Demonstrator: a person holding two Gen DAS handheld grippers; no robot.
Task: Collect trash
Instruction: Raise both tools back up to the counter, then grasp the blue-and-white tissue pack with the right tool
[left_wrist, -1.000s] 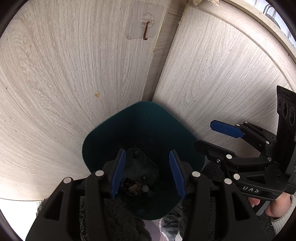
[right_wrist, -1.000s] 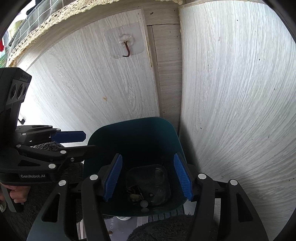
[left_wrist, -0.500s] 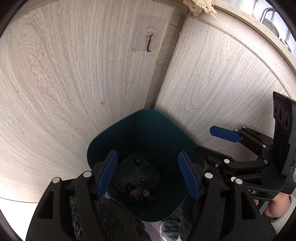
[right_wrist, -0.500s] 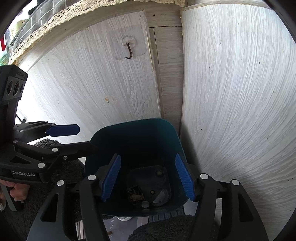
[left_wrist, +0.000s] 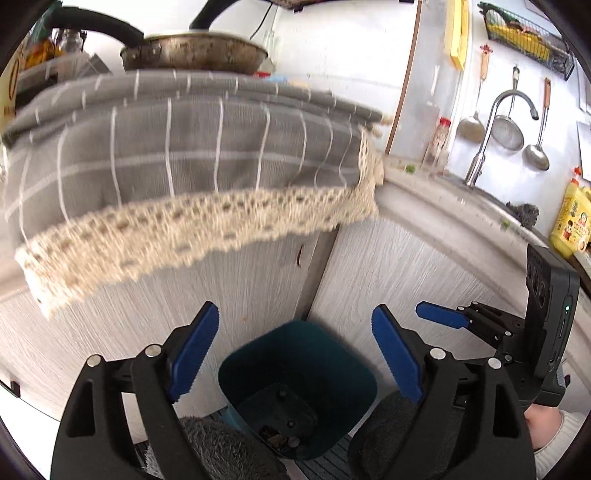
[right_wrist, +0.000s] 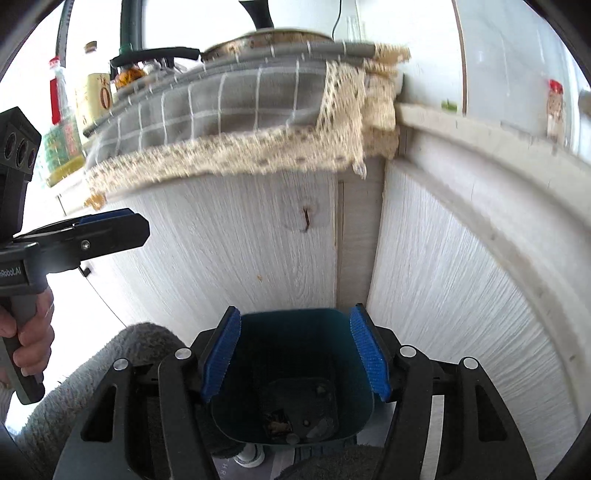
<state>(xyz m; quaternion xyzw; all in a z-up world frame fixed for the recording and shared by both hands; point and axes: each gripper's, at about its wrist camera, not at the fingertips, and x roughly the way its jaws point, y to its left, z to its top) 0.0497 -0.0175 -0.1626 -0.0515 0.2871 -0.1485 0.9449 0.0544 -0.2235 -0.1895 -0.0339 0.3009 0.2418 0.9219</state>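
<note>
A dark teal bin (left_wrist: 299, 391) stands on the floor in the corner where two pale wood-grain cabinet doors (left_wrist: 236, 295) meet. A few scraps of trash (left_wrist: 275, 439) lie at its bottom. The left gripper (left_wrist: 295, 354) hangs above the bin's open mouth, its blue fingers (left_wrist: 192, 354) spreading wide with nothing between them. The right gripper (right_wrist: 295, 356) also points down into the bin, fingers apart and empty; in the left view it sits just to the right. Both are about equally near the bin, which lies below and ahead of each. Above, a grey checked cloth (left_wrist: 184, 136) with a lace edge drapes over the tabletop, where a pan (left_wrist: 195, 55) rests. Any further trash to collect likely lies up there, away from the fingers.
</note>
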